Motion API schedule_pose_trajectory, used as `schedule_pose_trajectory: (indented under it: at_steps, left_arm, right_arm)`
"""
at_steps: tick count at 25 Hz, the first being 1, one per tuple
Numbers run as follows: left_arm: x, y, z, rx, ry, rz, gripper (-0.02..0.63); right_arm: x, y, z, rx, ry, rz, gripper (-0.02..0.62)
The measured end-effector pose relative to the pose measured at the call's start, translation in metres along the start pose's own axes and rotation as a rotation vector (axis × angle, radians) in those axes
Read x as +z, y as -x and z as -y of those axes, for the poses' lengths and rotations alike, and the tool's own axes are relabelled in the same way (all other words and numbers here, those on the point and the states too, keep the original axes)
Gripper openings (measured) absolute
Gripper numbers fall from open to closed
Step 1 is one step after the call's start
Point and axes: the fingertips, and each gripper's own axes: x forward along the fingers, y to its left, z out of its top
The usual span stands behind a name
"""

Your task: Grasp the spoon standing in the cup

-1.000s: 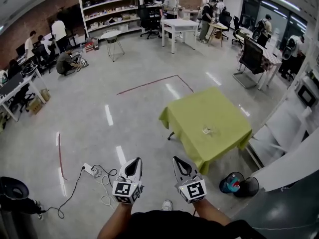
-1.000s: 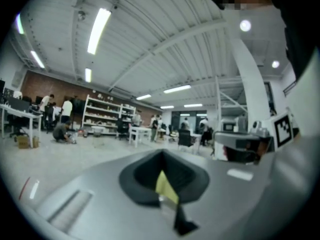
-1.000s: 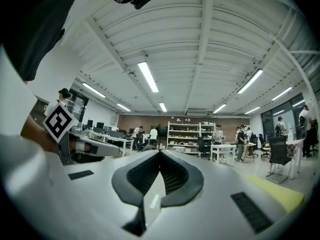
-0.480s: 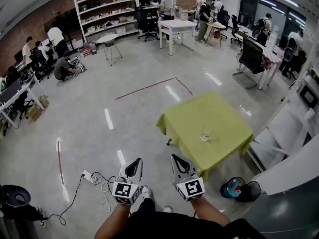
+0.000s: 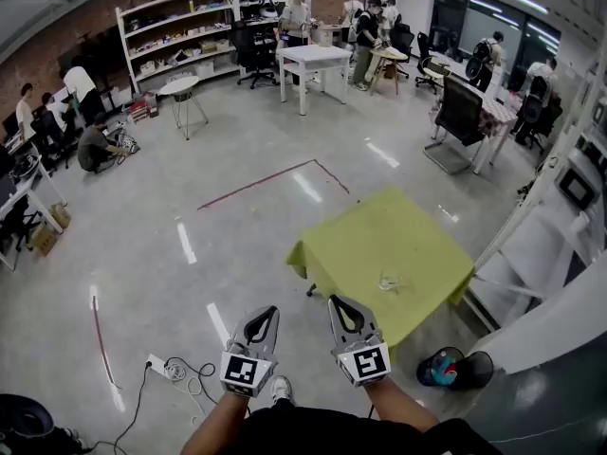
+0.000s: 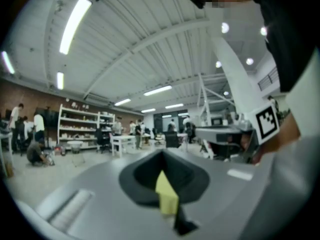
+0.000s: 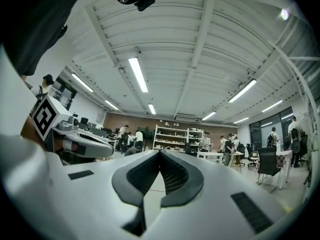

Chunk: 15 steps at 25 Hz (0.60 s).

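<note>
Since the desk (image 5: 365, 235) with its yellow-green cloth lies well ahead of both grippers, I read this as the approach step: nothing has been reached yet. The cup (image 5: 389, 281) sits on the near half of that cloth, towards its right side, a small pale thing well apart from either tool. At this range I cannot make out the spoon in it, so I can only suppose it stands there as the task says, and I cannot tell which way its handle leans. The left gripper (image 5: 268, 311) and the right gripper (image 5: 338, 301) are held side by side low in the head view, pointing out level over the grey floor. Each has its jaws clenched tip to tip with nothing held. The left gripper view shows a sliver of yellow-green through the gap below the tips, which I take to be the far-off cloth and not anything gripped. A white power strip (image 5: 163, 368) with its cable lies on the floor off to the left, clear of the straight line to the desk. As I judge it, the next move calls for closing the distance to the desk's near edge. Then one gripper, probably the right since the cup is on that side, must release its jaws, bring them round the spoon's handle and clench.
</note>
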Motion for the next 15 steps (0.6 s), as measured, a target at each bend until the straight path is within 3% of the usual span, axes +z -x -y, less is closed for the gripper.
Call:
schedule_pose_trajectory:
  at_steps: [2,11,15]
  left_arm:
    - [0.0,-0.012,-0.007,-0.039,-0.036,-0.002,0.006]
    - [-0.005,-0.068,-0.052,-0.162,-0.006,0.017,0.006]
    - [-0.029,-0.086,-0.046,-0.251,-0.001,-0.027,0.006]
  right_arm:
    - [-0.003,-0.014,0.001,-0.019,0.0,-0.02,0.006]
    - [-0.024,-0.058,0.009,-0.119,-0.017,-0.077,0.006]
    - [-0.035,-0.061,0.015,-0.177,-0.024,-0.084,0.006]
